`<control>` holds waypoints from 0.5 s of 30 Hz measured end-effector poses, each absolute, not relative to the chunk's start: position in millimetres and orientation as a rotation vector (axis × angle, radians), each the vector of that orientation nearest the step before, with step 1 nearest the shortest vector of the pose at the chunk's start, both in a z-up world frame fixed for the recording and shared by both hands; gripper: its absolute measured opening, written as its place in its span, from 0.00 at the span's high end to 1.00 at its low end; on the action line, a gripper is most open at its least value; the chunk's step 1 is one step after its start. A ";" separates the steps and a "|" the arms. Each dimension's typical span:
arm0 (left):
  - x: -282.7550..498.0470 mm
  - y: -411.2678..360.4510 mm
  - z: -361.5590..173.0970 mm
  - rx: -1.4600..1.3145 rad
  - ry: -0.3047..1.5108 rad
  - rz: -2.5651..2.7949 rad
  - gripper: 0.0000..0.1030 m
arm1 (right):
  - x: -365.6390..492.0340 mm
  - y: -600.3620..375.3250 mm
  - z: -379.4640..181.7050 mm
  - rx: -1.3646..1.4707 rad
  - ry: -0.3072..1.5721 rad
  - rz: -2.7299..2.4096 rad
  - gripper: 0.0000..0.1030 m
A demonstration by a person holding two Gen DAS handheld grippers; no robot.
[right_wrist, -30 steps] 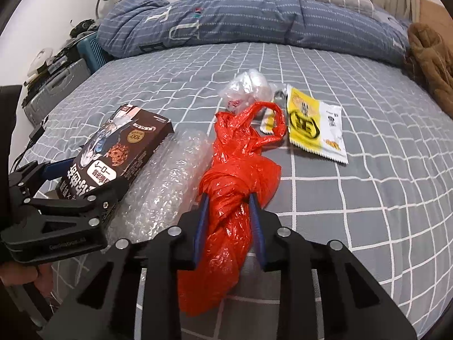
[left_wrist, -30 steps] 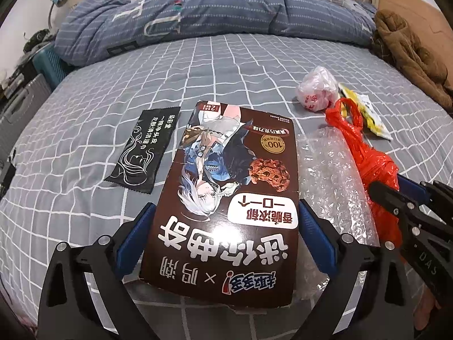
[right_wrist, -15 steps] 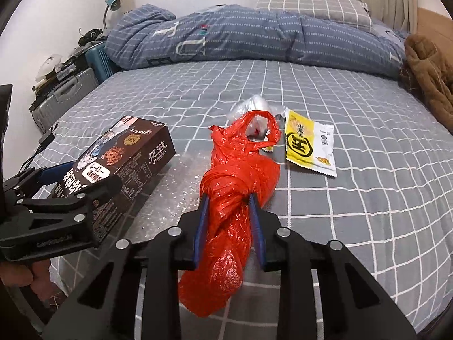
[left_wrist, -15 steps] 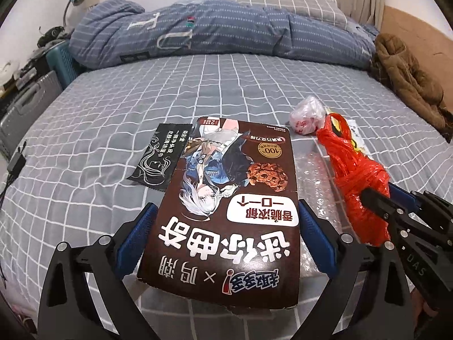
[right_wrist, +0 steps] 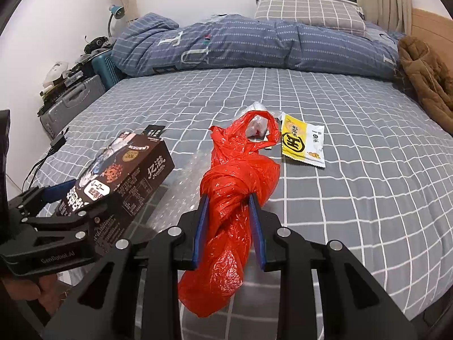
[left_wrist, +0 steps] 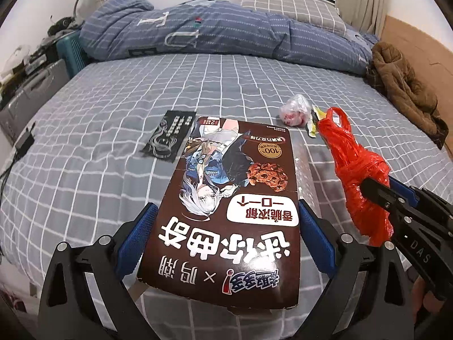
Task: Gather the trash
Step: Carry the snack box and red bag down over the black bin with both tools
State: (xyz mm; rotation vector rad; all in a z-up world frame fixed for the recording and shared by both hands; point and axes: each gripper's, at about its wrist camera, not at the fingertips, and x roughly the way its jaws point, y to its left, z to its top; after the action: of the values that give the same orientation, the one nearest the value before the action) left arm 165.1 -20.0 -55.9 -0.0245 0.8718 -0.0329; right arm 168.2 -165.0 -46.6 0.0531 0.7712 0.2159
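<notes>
Both pairs of fingers are clamping trash: the left gripper [left_wrist: 226, 235] is squeezing its blue pads against the long sides of the brown cookie box [left_wrist: 229, 198], and the right gripper [right_wrist: 229, 221] is pinching the twisted middle of the red plastic bag [right_wrist: 235, 195]. Filling most of each view, the bed [left_wrist: 113, 107] with its grey checked sheet is lying under everything, and a rolled blue quilt [left_wrist: 215, 34] is stretching across it at 12 o'clock. At 2 o'clock in the left view a brown jacket [left_wrist: 405, 85] is lying on the bed's edge. The box is sitting at the centre of the left view and is tilting up at 9 o'clock in the right view, above a sheet of bubble wrap [right_wrist: 181, 181]. The bag is hanging at 3 o'clock in the left view, its handles pointing away. Just beyond its handles, a yellow and white snack packet [right_wrist: 303, 141] and a crumpled clear plastic bag [left_wrist: 296, 107] are lying on the sheet. A black flat wrapper [left_wrist: 170, 133] is lying at 10 o'clock from the box.
</notes>
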 end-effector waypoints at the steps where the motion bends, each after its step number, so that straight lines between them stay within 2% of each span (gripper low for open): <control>1: 161.4 -19.5 -56.2 -0.035 0.874 -0.034 0.10 | 164.3 -165.2 -45.3 0.054 0.771 0.218 0.74; 15: 107.6 -26.2 -58.0 -0.054 0.879 -0.054 0.10 | 119.6 -169.6 -38.4 0.076 0.783 0.222 0.73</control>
State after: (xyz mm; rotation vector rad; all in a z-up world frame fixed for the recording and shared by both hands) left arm 107.6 -26.2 -58.0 -0.0545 0.8792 -0.0539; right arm 119.6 -169.6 -38.4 0.0757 0.7826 0.2222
